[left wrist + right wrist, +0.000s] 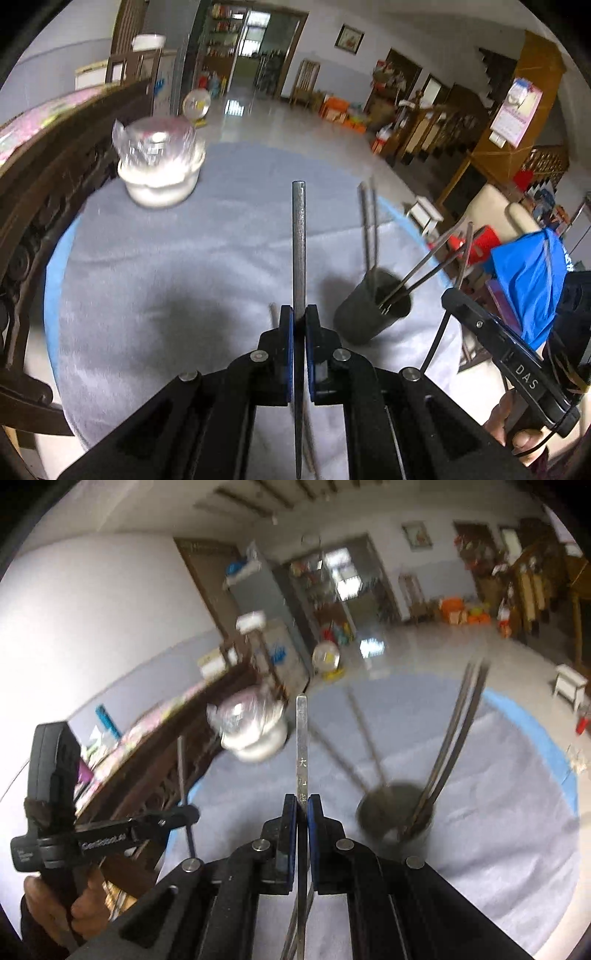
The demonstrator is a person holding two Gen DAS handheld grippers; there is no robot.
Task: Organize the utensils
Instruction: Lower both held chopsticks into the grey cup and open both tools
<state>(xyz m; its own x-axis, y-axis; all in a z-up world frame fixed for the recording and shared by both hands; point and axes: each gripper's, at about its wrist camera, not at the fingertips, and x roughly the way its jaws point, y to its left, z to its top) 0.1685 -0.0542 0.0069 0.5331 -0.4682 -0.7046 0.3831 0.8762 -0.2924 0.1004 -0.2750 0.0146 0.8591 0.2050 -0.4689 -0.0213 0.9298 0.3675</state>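
Each gripper, left gripper (299,314) and right gripper (302,805), has its jaws clamped on a metal chopstick (298,240) above the bench, probably mid-carry; next, tips must drop into the dark cup (373,314) just right of them.

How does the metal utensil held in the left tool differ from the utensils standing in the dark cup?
The held utensil is clamped alone in the left tool, above the table; the cup utensils stand grouped in the dark cup, leaning apart in different directions. All are slim grey metal.
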